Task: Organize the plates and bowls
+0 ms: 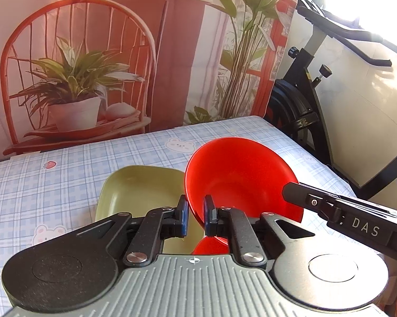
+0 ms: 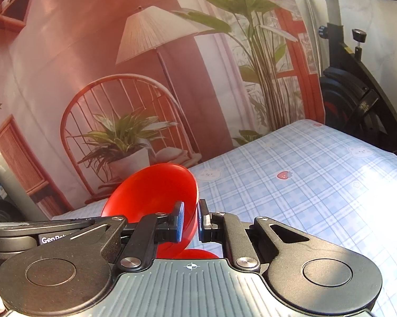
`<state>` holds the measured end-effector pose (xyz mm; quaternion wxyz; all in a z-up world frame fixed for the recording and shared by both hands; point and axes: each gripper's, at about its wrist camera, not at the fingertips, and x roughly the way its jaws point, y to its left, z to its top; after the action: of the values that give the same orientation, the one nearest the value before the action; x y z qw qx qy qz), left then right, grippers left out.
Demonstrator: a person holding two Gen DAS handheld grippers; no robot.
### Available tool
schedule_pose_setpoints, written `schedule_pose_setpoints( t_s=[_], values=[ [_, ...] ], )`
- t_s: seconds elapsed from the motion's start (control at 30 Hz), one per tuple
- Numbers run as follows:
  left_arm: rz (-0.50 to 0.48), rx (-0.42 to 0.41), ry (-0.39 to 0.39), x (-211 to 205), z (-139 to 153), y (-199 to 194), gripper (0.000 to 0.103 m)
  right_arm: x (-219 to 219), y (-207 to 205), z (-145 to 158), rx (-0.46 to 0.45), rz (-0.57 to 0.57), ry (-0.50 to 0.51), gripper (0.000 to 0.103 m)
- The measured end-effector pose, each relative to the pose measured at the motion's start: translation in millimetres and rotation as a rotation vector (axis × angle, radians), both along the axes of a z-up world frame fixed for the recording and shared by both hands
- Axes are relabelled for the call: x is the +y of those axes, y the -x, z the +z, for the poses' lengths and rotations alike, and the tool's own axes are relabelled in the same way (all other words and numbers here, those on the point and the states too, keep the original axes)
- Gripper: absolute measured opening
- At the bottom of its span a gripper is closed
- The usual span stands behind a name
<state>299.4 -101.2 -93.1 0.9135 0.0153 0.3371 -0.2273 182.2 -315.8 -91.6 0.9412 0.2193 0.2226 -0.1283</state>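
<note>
A red bowl [image 1: 240, 177] is held tilted above the table, its rim pinched on both sides. My left gripper [image 1: 196, 218] is shut on its near-left rim. My right gripper [image 2: 191, 220] is shut on the opposite rim of the same red bowl [image 2: 151, 192]; its finger [image 1: 317, 203] reaches in from the right in the left wrist view. A green square plate [image 1: 137, 192] lies flat on the table just left of and below the bowl. A second red item [image 1: 211, 245] peeks out under the left gripper, mostly hidden.
The table has a blue checked cloth [image 1: 66, 174] with bear and strawberry prints. A printed backdrop of a chair, plants and a lamp [image 1: 93, 66] hangs behind it. An exercise bike [image 1: 317, 92] stands off the table's right side.
</note>
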Motion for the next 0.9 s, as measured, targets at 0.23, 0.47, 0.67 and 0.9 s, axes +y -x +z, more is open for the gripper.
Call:
schedule_pose_setpoints(
  t_s=[0.23,0.47,0.67,0.9],
  values=[
    [-0.003,0.004,0.007,5,-4,18,0.012,7,12,-7,0.025,0.009,-0.010,0.011],
    [0.011,0.026,0.009,4,-14,28,0.013,8,20,-15,0.041,0.015,-0.022,0.011],
    [0.025,0.044,0.000,4,-23,33,0.013,9,22,-25,0.059,0.023,-0.036,0.011],
    [0.020,0.063,-0.029,1,-32,36,0.014,5,23,-36,0.078,0.027,-0.065,0.011]
  ],
)
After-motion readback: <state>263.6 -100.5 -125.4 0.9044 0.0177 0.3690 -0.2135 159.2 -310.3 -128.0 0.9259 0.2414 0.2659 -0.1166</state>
